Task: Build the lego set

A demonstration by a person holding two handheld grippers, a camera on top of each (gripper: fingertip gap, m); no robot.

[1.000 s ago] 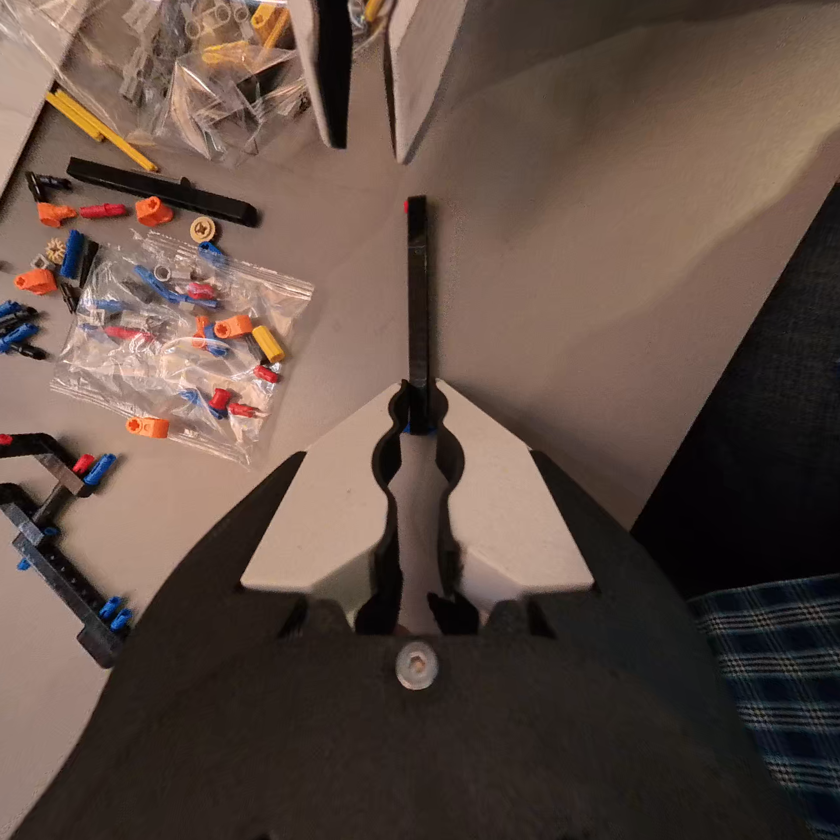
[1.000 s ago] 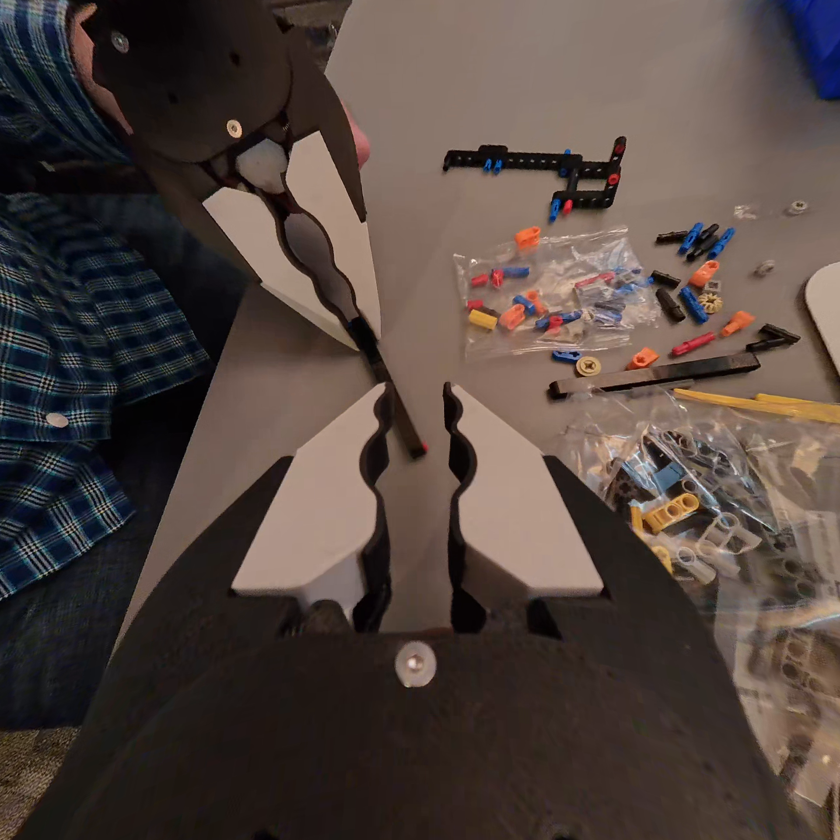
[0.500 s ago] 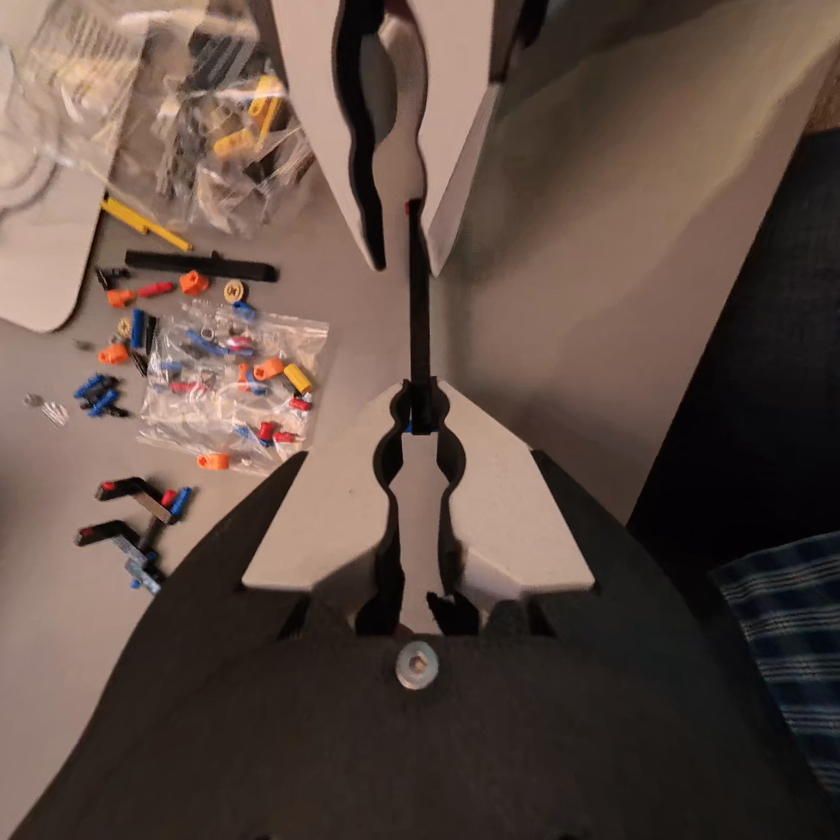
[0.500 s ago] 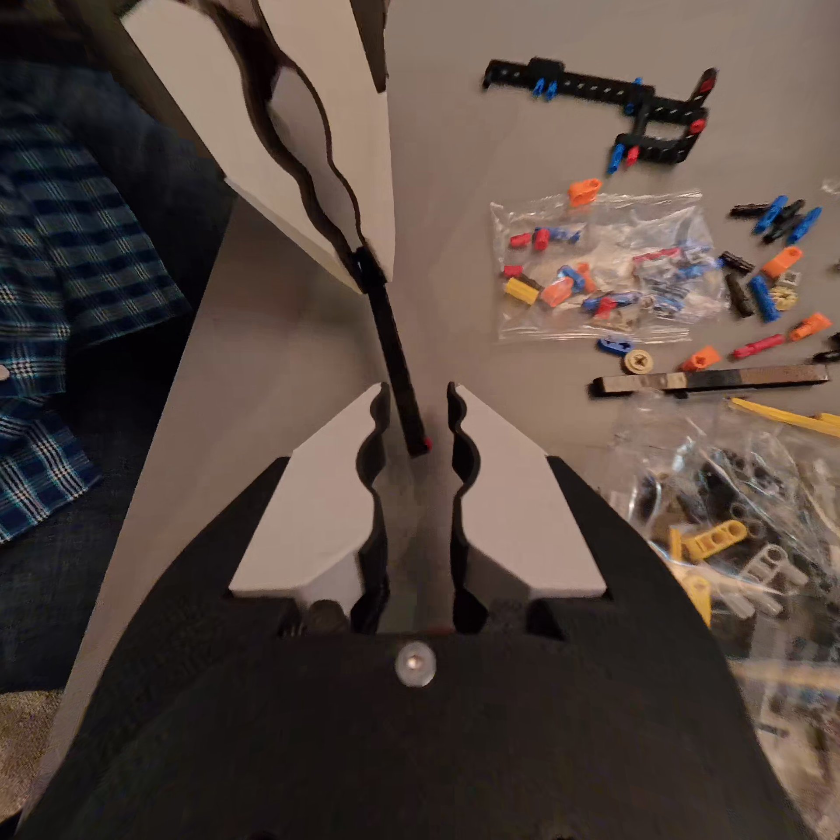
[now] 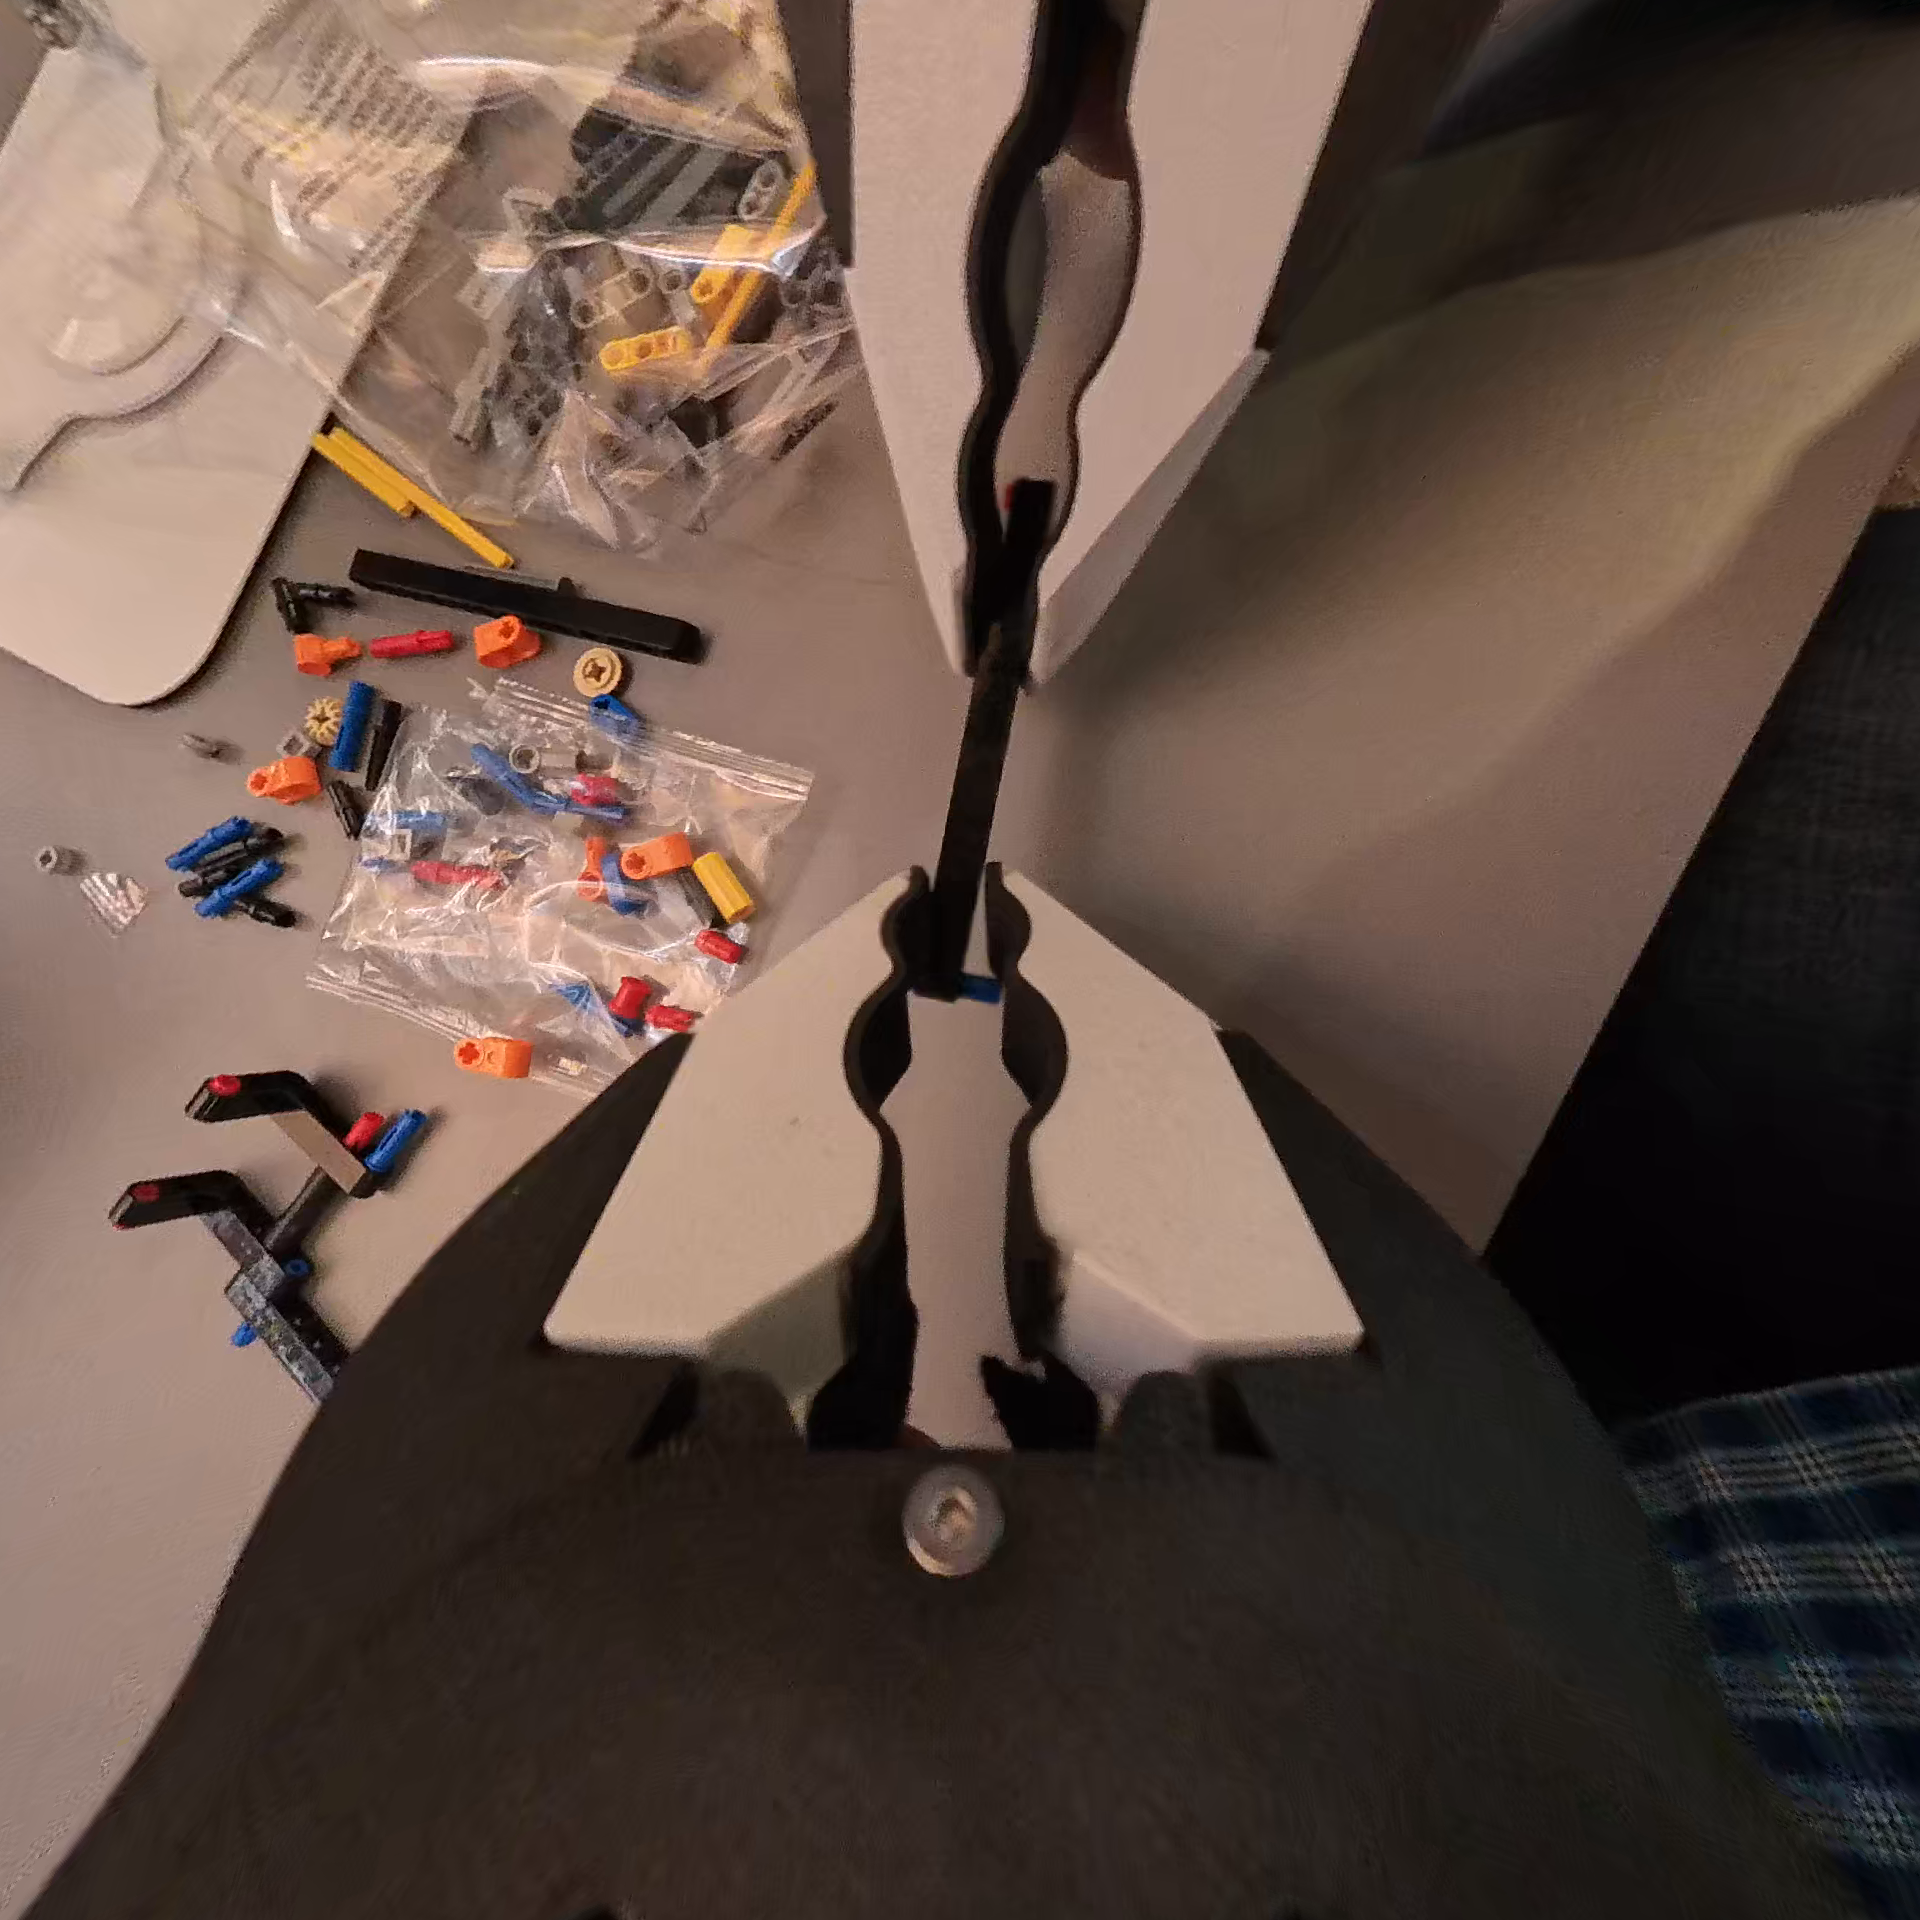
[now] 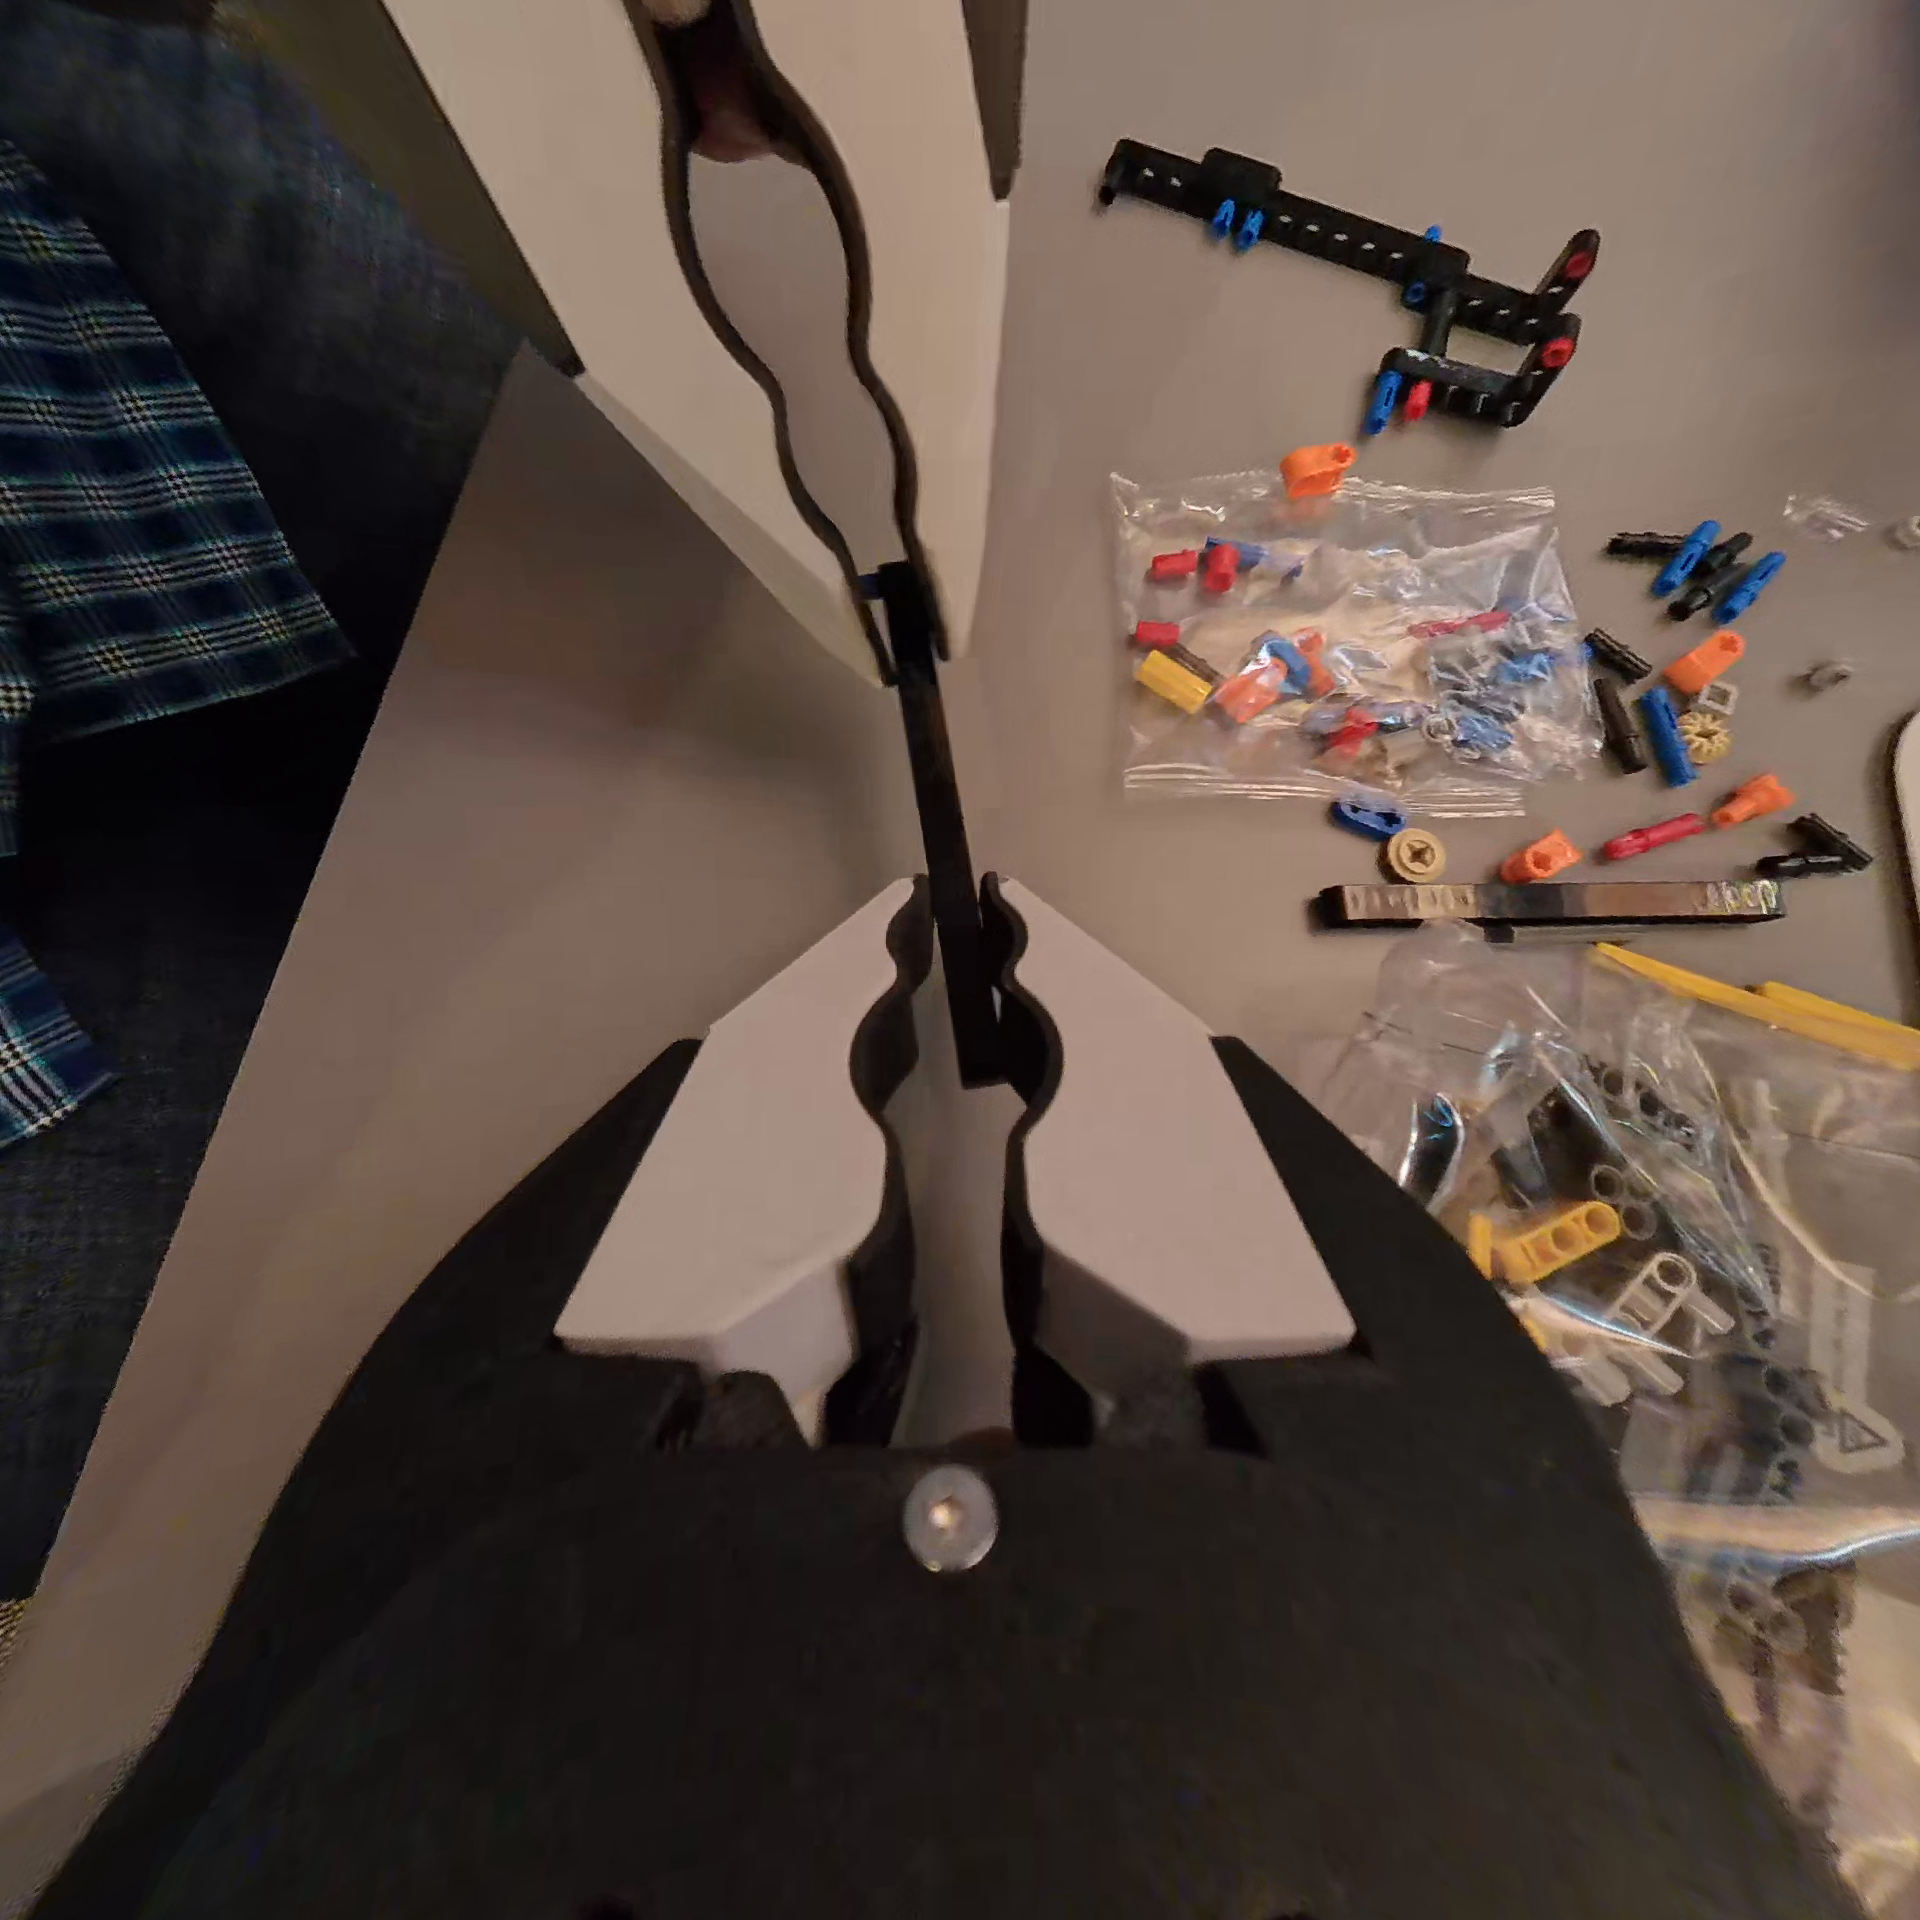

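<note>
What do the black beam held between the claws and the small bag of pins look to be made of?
The black beam looks like hard moulded plastic with a dull finish: straight, with crisp edges. The small bag looks like thin clear plastic film: it is see-through, creased, with glossy highlights.

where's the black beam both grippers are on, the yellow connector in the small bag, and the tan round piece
black beam [image 5: 977, 790], left wrist view, mid-shaft
yellow connector [image 5: 722, 885], left wrist view, its middle
tan round piece [image 6: 1415, 855], right wrist view, its centre

Left gripper [image 5: 951, 914], right gripper [image 6: 951, 925] tip-to-tip, both clamped shut.
</note>
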